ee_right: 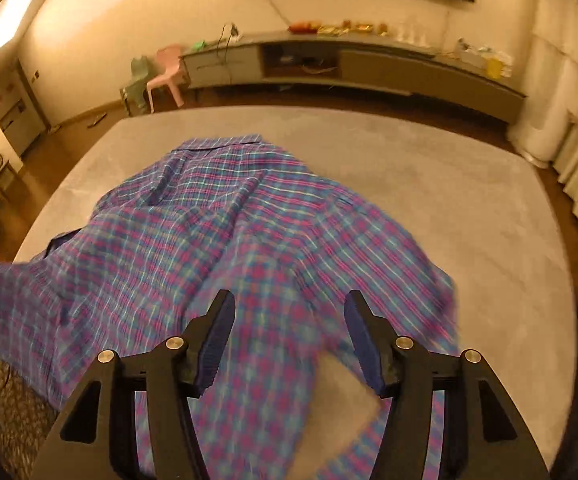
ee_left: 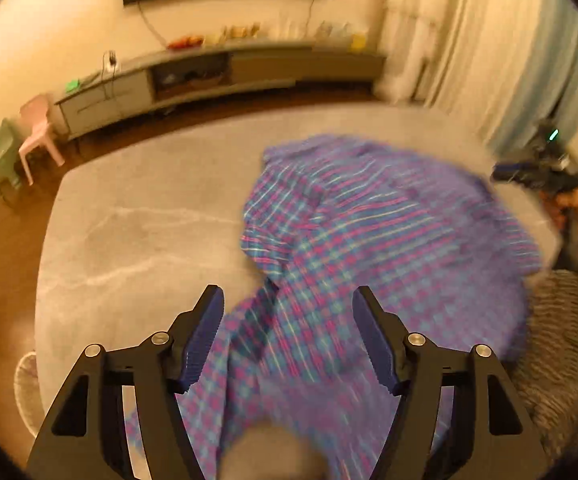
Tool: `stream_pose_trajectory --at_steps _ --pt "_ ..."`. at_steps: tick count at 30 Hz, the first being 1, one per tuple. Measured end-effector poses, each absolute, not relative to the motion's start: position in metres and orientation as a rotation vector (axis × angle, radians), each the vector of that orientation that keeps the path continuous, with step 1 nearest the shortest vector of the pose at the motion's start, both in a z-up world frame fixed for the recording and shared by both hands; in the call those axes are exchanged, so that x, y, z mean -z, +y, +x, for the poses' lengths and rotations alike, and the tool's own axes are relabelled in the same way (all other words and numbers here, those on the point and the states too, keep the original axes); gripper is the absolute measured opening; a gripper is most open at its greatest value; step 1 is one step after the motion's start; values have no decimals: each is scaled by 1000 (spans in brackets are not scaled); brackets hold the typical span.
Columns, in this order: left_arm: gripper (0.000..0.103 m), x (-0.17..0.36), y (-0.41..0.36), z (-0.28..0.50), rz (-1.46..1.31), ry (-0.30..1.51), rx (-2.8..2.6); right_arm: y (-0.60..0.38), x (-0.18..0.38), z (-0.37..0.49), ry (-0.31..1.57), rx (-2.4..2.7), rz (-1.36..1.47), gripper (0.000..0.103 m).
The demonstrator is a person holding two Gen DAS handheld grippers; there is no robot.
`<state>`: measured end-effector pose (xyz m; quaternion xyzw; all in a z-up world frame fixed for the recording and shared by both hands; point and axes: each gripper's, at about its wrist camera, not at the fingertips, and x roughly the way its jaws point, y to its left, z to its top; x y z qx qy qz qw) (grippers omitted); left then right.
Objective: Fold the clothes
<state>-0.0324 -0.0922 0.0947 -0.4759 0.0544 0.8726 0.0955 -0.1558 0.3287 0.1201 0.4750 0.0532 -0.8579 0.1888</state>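
Warm yellow-orange indoor light on my end, kinda dim overall. Brightest spot is a blown-out glare strip (ee_right: 7, 12) at the top left of the right wrist view. Heavy fisheye bending, black vignette in every corner. The purple, pink and blue plaid cotton shirt (ee_left: 369, 248) is smeared with motion blur in both views, worst near the bottom. The black gripper fingers (ee_right: 205, 344) stay sharp.
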Motion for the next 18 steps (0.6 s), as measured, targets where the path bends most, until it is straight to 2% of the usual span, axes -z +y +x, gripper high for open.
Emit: stream_pose_trajectory --at_steps 4,6,8,10,12,16,18 --pt "66 -14 -69 -116 -1598 471 -2568 304 -72 -226 248 2446 1434 58" --pt "38 29 -75 -152 -1757 532 -2512 297 -48 -252 348 2439 1500 58" --pt "35 49 -84 -167 -1763 533 -2512 297 -29 -265 456 2402 1560 55" --pt "36 57 -94 -180 -1760 542 -2528 300 -9 -276 563 2348 1613 46" --pt "37 65 -107 -198 -1764 572 -2581 308 -7 -290 573 2358 1576 45" --pt "37 86 -123 -245 -1775 817 -2682 319 -3 -337 653 2416 1549 45" --pt "28 98 -128 -276 -1785 929 -2715 319 -1 -361 658 2445 1551 45"
